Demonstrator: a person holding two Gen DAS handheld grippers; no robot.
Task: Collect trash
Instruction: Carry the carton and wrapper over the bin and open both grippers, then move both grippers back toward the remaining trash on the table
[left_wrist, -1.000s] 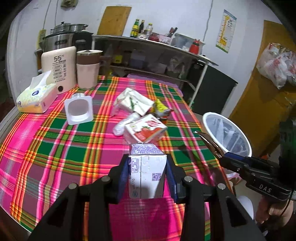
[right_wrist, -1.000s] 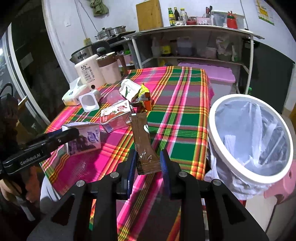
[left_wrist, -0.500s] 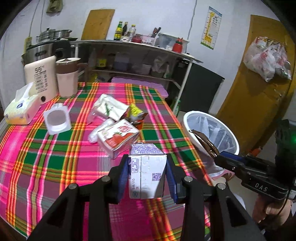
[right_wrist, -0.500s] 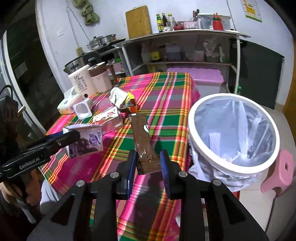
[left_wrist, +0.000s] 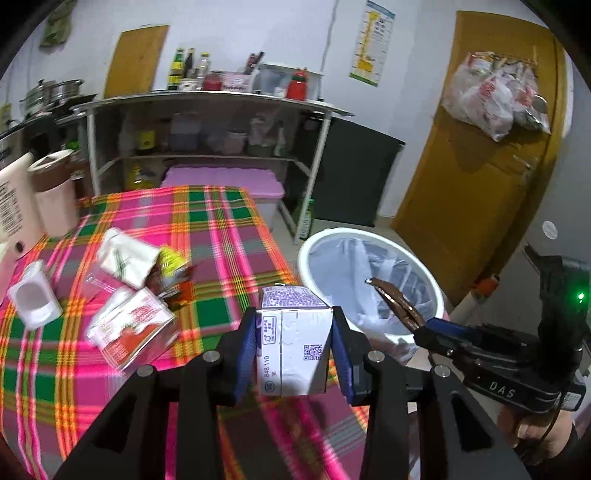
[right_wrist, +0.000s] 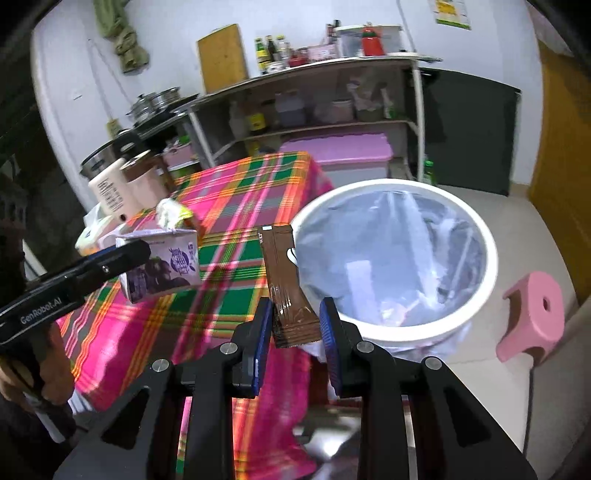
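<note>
My left gripper (left_wrist: 294, 349) is shut on a purple-and-white milk carton (left_wrist: 293, 343), held above the plaid table's right edge; the carton also shows in the right wrist view (right_wrist: 162, 266). My right gripper (right_wrist: 296, 325) is shut on a brown snack wrapper (right_wrist: 286, 284), held at the near rim of the white trash bin (right_wrist: 491, 254). The wrapper (left_wrist: 393, 301) hangs over the bin (left_wrist: 306, 254) in the left wrist view. A red juice carton (left_wrist: 131, 332), a white packet (left_wrist: 125, 256), a yellow wrapper (left_wrist: 170, 260) and a white cup (left_wrist: 33, 299) lie on the table.
A plaid cloth covers the table (left_wrist: 221, 221). A beige kettle and a pink cup (right_wrist: 127, 182) stand at its far left. A metal shelf (right_wrist: 314, 96) and a purple box (right_wrist: 336, 151) stand behind. A pink stool (right_wrist: 532, 314) sits right of the bin.
Both grippers have swung right, away from the table and toward the bin, each still holding its item. The wrapper has moved from over the table to the bin's rim.
</note>
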